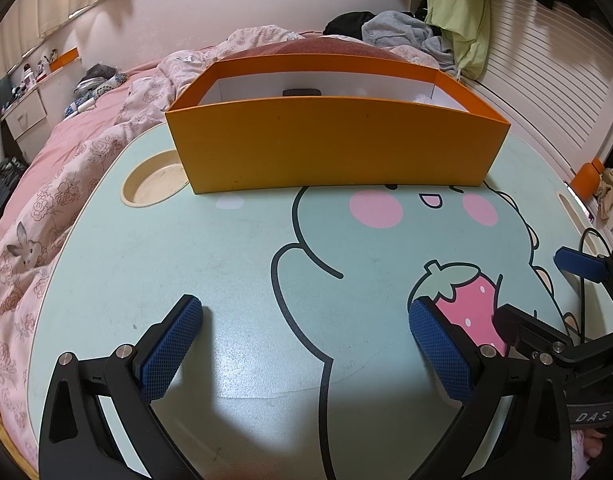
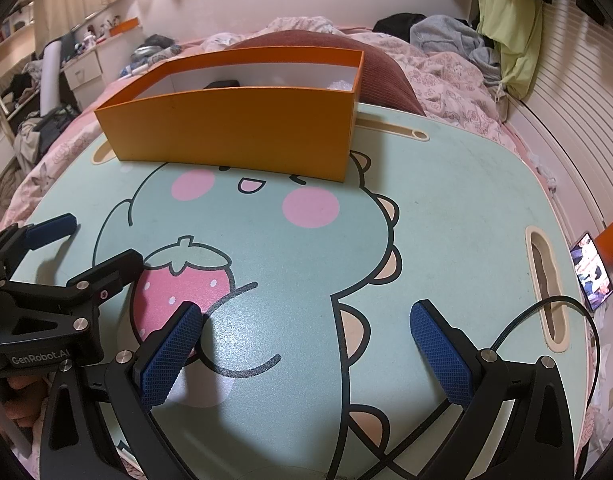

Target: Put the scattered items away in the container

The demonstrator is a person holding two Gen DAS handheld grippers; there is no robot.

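An orange box (image 1: 334,144) with a white inside stands at the far side of the green cartoon lap table (image 1: 226,264); in the right wrist view the box (image 2: 234,132) sits far left. A dark item (image 1: 301,92) and something whitish (image 1: 420,98) peek over its rim; in the right wrist view they are the dark item (image 2: 223,84) and the whitish thing (image 2: 340,85). My left gripper (image 1: 306,316) hovers open over the tabletop, nothing between its blue pads. My right gripper (image 2: 306,322) is open too and holds nothing. Each gripper shows in the other's view: the right gripper (image 1: 534,288), the left gripper (image 2: 96,240).
The table rests on a bed with pink floral bedding (image 1: 46,216). It has a round cup recess (image 1: 154,184) at far left and a slot (image 2: 546,292) at right. A phone (image 2: 592,272) lies off the right edge. Clothes (image 1: 402,30) are piled behind. A black cable (image 2: 546,320) trails over the table.
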